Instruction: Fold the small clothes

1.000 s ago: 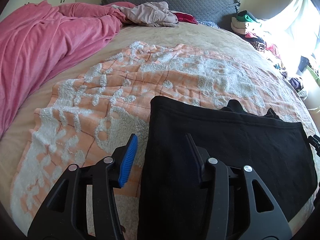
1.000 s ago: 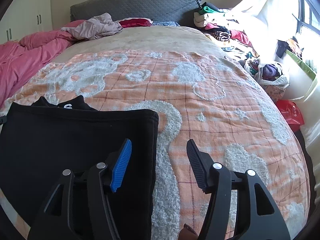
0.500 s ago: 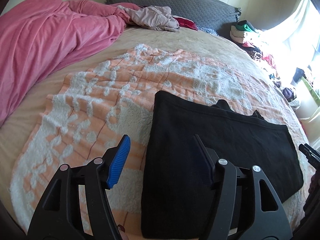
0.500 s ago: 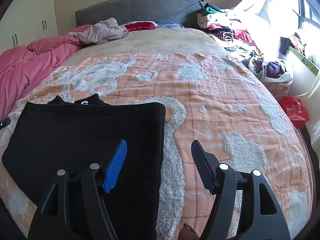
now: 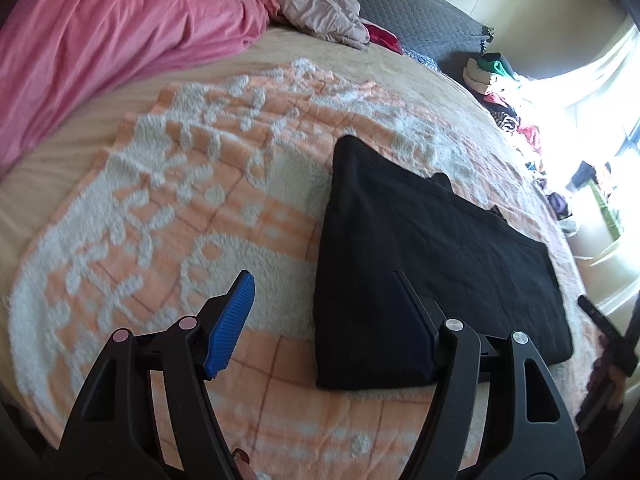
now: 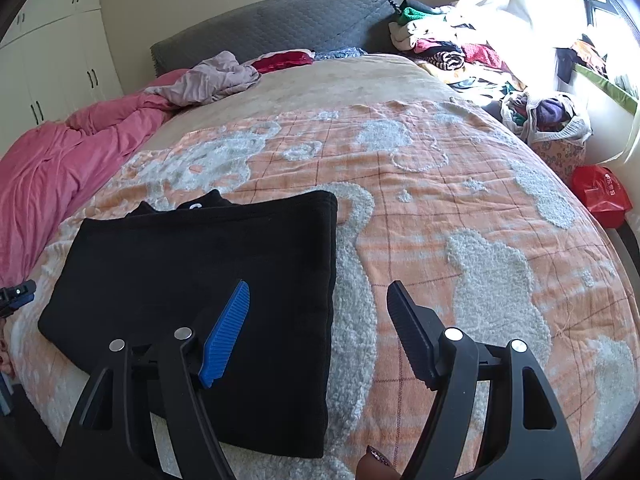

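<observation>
Now both sets of jaws have just been opening, nothing between them; folded black garment (image 6: 192, 276) lies flat on the orange blanket (image 6: 460, 208) (pink duvet (image 5: 100, 40) bunched far off).

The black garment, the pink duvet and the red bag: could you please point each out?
black garment (image 6: 192, 272): right wrist view, its flat middle.
pink duvet (image 5: 120, 40): left wrist view, its bunched middle.
red bag (image 6: 602, 196): right wrist view, its front.

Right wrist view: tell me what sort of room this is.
Most likely a bedroom: a wide bed with a grey headboard, a pink duvet bunched along one side, and white wardrobe doors behind.
</observation>
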Available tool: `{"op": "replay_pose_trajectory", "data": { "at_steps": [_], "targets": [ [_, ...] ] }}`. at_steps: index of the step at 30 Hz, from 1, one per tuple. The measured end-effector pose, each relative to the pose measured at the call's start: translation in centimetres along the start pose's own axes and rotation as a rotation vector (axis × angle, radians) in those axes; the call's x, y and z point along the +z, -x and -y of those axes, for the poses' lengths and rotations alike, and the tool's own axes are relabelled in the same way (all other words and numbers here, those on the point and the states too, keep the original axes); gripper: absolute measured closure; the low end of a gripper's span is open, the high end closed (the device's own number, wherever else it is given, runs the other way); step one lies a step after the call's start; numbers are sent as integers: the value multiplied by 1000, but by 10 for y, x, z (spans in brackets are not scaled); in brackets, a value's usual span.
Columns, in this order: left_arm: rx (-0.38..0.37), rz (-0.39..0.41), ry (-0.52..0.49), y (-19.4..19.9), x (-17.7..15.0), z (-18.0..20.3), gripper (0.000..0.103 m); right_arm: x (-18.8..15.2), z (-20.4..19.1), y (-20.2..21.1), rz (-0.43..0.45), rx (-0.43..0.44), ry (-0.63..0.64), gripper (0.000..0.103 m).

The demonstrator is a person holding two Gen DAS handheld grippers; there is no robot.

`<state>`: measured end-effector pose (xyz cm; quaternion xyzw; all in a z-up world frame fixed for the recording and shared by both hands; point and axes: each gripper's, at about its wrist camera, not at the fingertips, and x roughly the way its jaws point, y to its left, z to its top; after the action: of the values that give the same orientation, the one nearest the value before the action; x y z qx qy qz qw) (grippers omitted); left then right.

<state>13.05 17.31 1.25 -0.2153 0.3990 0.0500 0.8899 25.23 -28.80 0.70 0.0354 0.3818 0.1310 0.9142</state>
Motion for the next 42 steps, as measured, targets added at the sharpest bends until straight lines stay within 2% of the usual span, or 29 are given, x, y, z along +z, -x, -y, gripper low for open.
{"op": "replay_pose_trajectory", "data": {
  "at_steps": [3, 8, 11, 16, 18, 22, 25, 27, 29, 30, 31, 33, 37, 39, 42],
  "targets": [
    [-66, -41, 59, -3, -11, -6, 42, -14, 1, 2, -22, 6, -12, 33],
    [-116, -81, 115, -11, -30, -11, 42, -33, 10, 9, -37, 54, -81, 33],
    [-130, -84, 133, -13, -34, -9, 42, -44, 17, 13, -48, 87, -143, 33],
    [-160, -79, 160, -15, -35, -1, 42, -56, 15, 15, -61, 98, -169, 33],
    [-171, -82, 171, -17, -36, 1, 49, -57, 13, 13, -68, 104, -166, 33],
    [-157, -80, 191, -21, -38, 4, 52, -58, 12, 10, -80, 143, -178, 33],
    [-149, -77, 201, -22, -37, 3, 64, -59, 15, 6, -99, 181, -202, 44],
    [-142, -75, 193, -19, -37, 3, 75, -59, 16, 5, -107, 188, -207, 59],
    [-132, -74, 171, -17, -35, 4, 82, -59, 14, 3, -116, 200, -203, 69],
    [-127, -70, 155, -15, -34, 5, 85, -59, 12, 3, -115, 190, -183, 79],
    [-122, -62, 141, -12, -32, 7, 86, -58, 10, 5, -110, 184, -158, 83],
    [-109, -42, 94, -5, -28, 13, 90, -56, 5, 12, -80, 169, -123, 85],
    [-71, 4, -27, 14, -20, 32, 92, -51, -2, 31, -4, 115, -43, 87],
    [-34, -5, -79, 13, -23, 36, 91, -52, -5, 30, -19, 76, -11, 87],
    [-1, -50, -76, -3, -31, 27, 91, -60, -8, 18, -75, 24, 15, 86]
  ]
}}
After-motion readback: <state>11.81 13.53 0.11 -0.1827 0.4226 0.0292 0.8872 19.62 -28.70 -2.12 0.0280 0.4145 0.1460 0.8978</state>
